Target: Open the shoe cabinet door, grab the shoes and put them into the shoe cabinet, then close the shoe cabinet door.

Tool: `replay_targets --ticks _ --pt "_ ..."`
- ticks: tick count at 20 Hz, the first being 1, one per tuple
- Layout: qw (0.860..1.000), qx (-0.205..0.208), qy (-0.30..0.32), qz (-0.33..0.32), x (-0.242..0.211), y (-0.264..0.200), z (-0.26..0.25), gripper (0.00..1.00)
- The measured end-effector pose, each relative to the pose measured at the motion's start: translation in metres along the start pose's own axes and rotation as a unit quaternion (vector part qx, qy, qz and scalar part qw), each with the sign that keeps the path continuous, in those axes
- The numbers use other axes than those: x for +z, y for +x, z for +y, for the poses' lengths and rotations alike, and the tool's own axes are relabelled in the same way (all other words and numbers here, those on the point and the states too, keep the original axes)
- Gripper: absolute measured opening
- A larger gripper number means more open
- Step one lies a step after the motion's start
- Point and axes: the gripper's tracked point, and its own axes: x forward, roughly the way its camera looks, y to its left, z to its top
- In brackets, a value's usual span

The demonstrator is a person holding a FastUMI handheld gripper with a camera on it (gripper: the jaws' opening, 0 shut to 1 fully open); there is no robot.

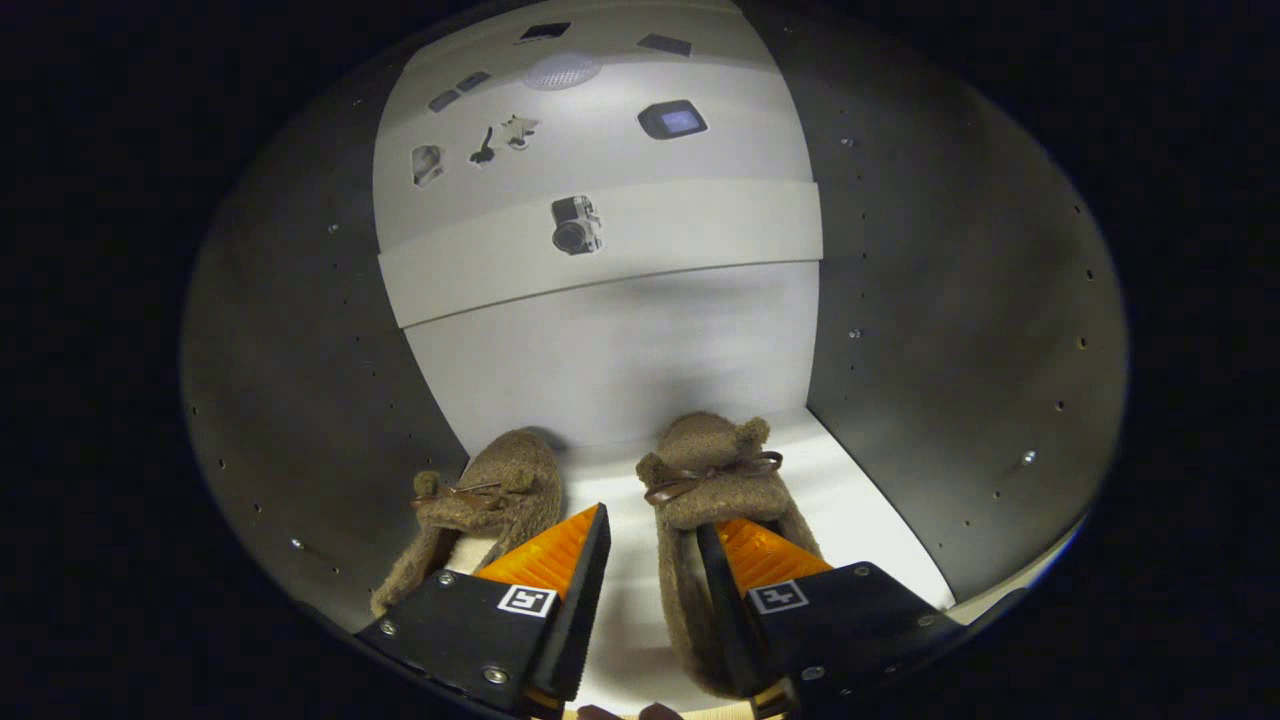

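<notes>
Spread wide and gripping nothing, claw [652, 560] inside the dark-walled shoe cabinet [960, 330], fingers over its pale shelf floor [860, 510]. Just ahead: right brown fuzzy slipper with a ribbon bow [712, 480], its near wall between the fingers beside the right one, and left matching brown slipper [495, 490] outside the left finger, toes toward the white back panel [610, 350].

1. A small camera [575, 224] sits on a pale band of the back wall.
2. Above it, a dark screen-like device [672, 119] with a bluish face.
3. To its left, a round perforated disc [561, 70].
4. Lower left, a few small dark and pale items [483, 146], too small to tell.
</notes>
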Motion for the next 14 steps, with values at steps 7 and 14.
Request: replay_targets --ticks 7,14 --pt "0.999 -0.008 -0.004 -0.037 0.005 -0.072 0.001 0.74" --pt "0.996 -0.022 0.004 -0.087 -0.002 -0.176 0.005 0.9"
